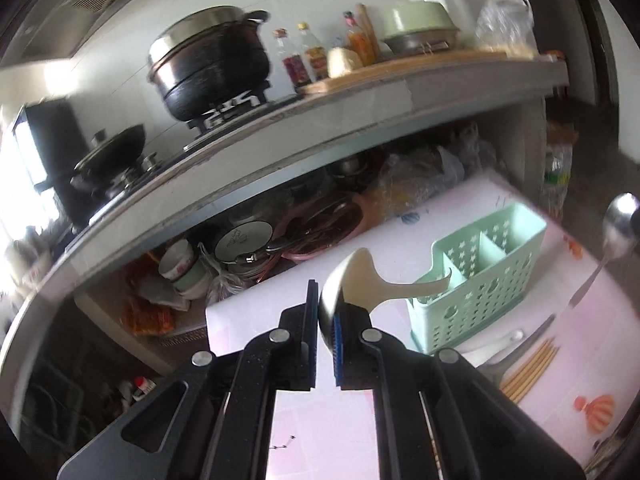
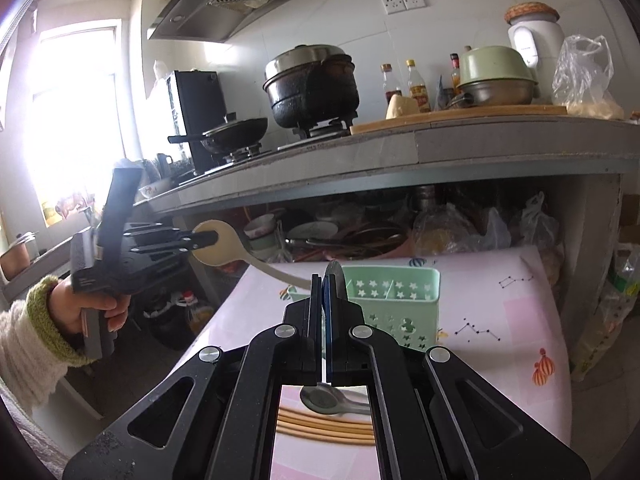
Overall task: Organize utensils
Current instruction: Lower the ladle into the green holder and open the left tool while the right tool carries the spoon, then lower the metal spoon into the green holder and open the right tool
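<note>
My left gripper (image 1: 325,312) is shut on the bowl of a cream rice paddle (image 1: 366,276), whose handle points right toward a mint green utensil caddy (image 1: 480,280). In the right wrist view the left gripper (image 2: 208,238) holds the paddle (image 2: 224,246) in the air left of the caddy (image 2: 392,296). My right gripper (image 2: 325,292) is shut on a metal spoon (image 2: 334,276) seen edge-on; in the left wrist view that spoon (image 1: 618,228) hangs at the far right. Wooden chopsticks (image 2: 324,426) and another metal spoon (image 2: 324,398) lie on the table below.
The table has a pink patterned cloth (image 2: 500,320). Behind it runs a counter (image 2: 440,144) with a stove, a black pot (image 2: 312,84), bottles and bowls. The shelf under the counter is crowded with dishes and bags (image 2: 360,232).
</note>
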Motion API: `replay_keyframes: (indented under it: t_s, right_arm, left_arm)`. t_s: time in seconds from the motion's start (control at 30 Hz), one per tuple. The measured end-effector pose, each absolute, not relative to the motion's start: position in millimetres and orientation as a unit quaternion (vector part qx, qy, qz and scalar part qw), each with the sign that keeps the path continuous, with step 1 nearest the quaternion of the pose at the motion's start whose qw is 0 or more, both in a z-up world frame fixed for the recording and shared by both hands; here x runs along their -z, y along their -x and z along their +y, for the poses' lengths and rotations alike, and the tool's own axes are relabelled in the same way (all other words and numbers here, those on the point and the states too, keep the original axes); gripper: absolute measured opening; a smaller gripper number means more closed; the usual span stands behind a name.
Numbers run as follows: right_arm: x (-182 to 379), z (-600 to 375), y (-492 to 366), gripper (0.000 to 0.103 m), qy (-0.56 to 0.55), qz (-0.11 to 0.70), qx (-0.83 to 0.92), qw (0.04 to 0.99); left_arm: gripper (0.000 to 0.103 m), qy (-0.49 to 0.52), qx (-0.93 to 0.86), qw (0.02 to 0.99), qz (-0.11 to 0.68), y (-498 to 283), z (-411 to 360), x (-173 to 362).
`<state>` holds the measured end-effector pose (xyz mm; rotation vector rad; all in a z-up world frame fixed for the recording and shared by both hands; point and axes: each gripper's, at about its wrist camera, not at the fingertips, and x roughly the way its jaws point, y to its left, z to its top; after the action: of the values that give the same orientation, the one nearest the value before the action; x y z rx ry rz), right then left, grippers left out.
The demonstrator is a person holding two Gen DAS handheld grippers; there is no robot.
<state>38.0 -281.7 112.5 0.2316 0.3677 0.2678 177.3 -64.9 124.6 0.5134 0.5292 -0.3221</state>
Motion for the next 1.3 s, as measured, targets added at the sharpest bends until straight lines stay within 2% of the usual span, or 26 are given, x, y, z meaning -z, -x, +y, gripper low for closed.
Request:
replay_keyframes:
  t_s: [0.2, 0.4, 0.73, 0.8, 0.87, 0.97, 1.07, 1.3]
  right_arm:
    - [-121, -288, -32, 0.0, -0.117, 0.163, -0.133, 0.97]
    - [-130, -294, -23, 0.0, -0.119, 0.147, -0.129, 0.973]
    - [-143, -300, -32, 0.0, -0.122, 0.135, -0.141, 0.973]
    - [-145, -300, -36, 0.0, -0.125, 0.133, -0.148, 0.972]
    - [-149, -302, -41, 0.0, -0.132, 0.13, -0.157, 0.97]
    - [-159, -308, -49, 0.0, -0.141, 0.12, -0.168, 0.968]
    - [-175, -313, -60, 0.0, -0.144, 0.101, -0.177, 0.968]
    - [-184, -316, -103, 0.0, -0.15, 0.096, -0.187, 0.966]
  left_arm:
    - [0.005, -0.339, 0.181, 0.873, 0.302, -210, -102, -112]
    - [0.006, -0.361, 0.207, 0.838, 0.352, -238, -133, -89]
    - [0.011, -0.257, 0.234, 0.844, 0.409, -273, -137, -71]
    - [0.021, -0.213, 0.24, 0.85, 0.418, -280, -127, -73]
    - [0.041, -0.17, 0.236, 0.868, 0.403, -278, -114, -83]
    - [0.062, -0.103, 0.231, 0.899, 0.357, -265, -86, -102]
    - [0.075, -0.046, 0.227, 0.918, 0.322, -246, -57, -113]
    - [0.085, -0.002, 0.228, 0.917, 0.327, -197, -13, -89]
